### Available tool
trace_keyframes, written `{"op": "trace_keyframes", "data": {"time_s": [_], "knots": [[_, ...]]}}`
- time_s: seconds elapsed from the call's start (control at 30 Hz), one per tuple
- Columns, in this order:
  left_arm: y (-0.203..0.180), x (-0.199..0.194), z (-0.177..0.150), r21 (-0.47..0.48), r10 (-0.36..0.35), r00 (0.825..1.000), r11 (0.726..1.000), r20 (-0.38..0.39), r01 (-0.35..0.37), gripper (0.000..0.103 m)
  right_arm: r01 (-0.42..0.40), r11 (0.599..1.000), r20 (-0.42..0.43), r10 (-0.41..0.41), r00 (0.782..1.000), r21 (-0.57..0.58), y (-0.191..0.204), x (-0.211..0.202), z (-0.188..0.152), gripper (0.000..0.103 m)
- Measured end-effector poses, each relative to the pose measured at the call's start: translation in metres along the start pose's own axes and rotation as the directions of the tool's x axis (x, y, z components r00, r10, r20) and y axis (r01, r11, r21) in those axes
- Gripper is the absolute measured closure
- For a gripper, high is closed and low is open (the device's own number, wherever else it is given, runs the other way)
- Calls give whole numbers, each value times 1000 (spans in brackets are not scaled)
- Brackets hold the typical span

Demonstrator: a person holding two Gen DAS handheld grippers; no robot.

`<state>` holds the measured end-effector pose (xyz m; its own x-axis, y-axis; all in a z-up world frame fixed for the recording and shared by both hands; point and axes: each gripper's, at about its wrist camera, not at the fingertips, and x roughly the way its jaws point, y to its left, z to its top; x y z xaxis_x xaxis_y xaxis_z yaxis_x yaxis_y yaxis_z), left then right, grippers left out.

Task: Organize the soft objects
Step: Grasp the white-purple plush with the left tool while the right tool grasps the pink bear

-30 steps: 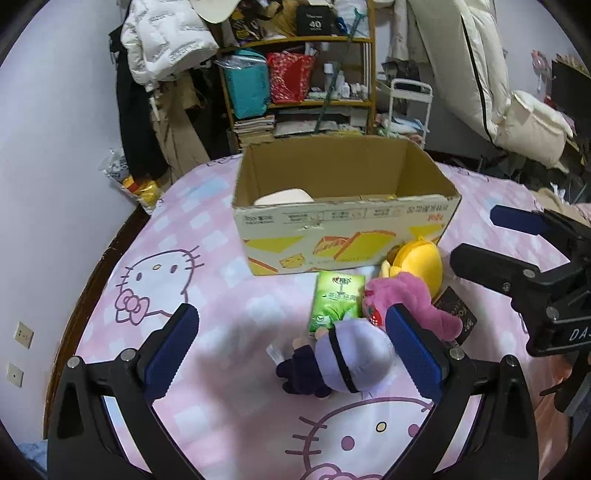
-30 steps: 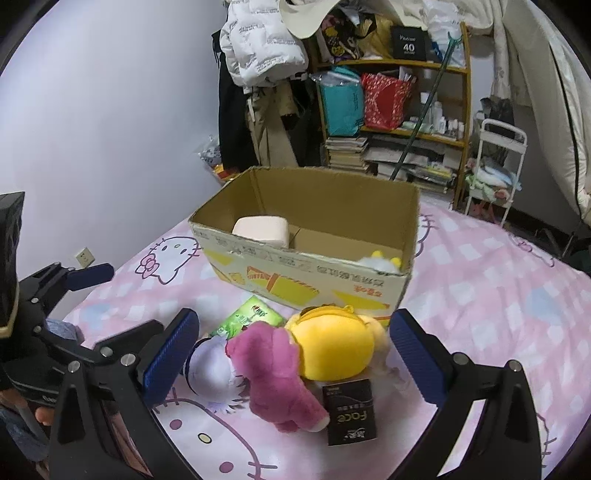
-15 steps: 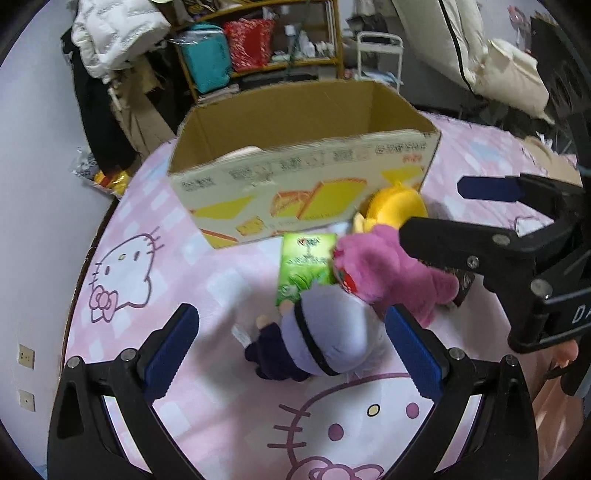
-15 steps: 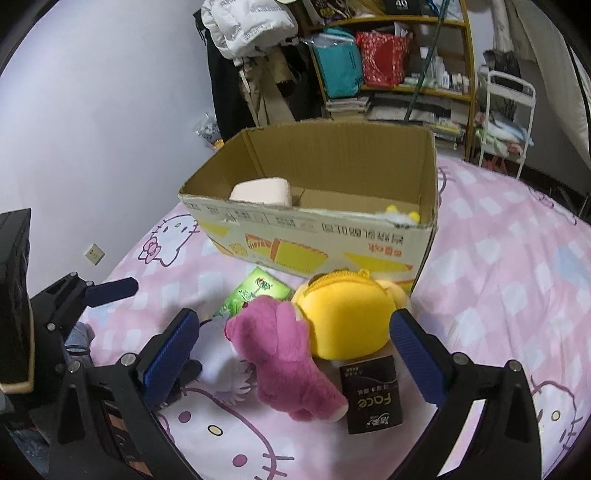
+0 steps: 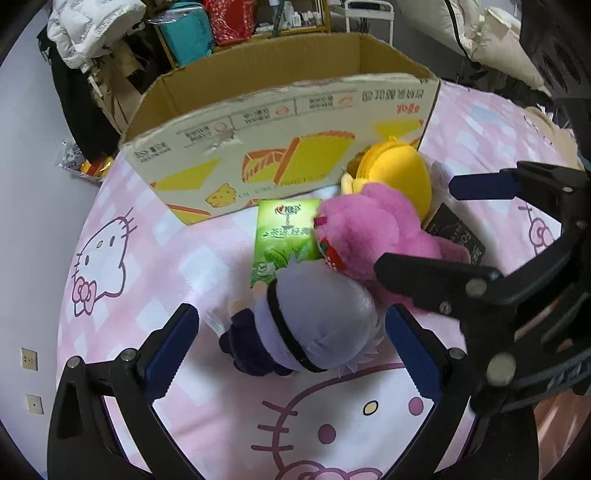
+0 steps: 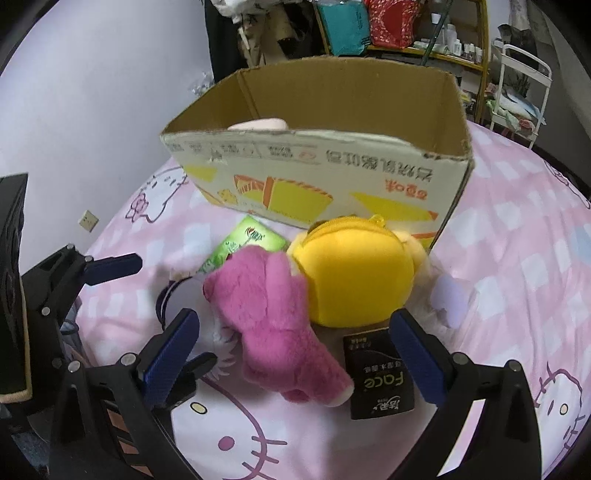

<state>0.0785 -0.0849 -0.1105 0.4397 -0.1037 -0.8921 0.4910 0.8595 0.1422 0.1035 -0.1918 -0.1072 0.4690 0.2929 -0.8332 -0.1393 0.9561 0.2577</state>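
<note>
Purple doll [image 5: 314,321], pink plush [image 5: 365,236] and yellow plush [image 5: 399,173] lie touching before the open cardboard box [image 5: 280,155].

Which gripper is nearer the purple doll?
Left. The left gripper is open with the purple doll between its fingers; the right gripper is open around the pink plush beside it.

A wooden shelf unit [image 5: 236,26] stands against the back wall. On it sit a teal bag [image 5: 190,33] and, beside that, a red bag [image 5: 229,18]. Left of the shelf hangs a white puffer jacket [image 5: 92,26]. Right of the shelf stands a white metal rack [image 6: 521,74].
</note>
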Motion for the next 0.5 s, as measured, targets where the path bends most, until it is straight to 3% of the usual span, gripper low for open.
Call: {"op": "trace_keyframes", "data": {"time_s": [0.13,0.37,0.47,0.5], "knots": [[-4,8,2,17,2,1000,1000,-19,-2,3,-12,1000,-30,13,999,6,-2,6,-2,0],[-5,21,4,23,11,999,1000,-47,-10,3,-34,999,-92,37,995,34,-8,14,-6,22],[-6,27,5,24,9,998,1000,-57,-8,4,-26,999,-115,30,993,36,-7,20,-7,22],[-5,28,5,22,-3,998,1000,-58,4,9,-21,999,-121,25,992,35,-7,21,-7,22]]}}
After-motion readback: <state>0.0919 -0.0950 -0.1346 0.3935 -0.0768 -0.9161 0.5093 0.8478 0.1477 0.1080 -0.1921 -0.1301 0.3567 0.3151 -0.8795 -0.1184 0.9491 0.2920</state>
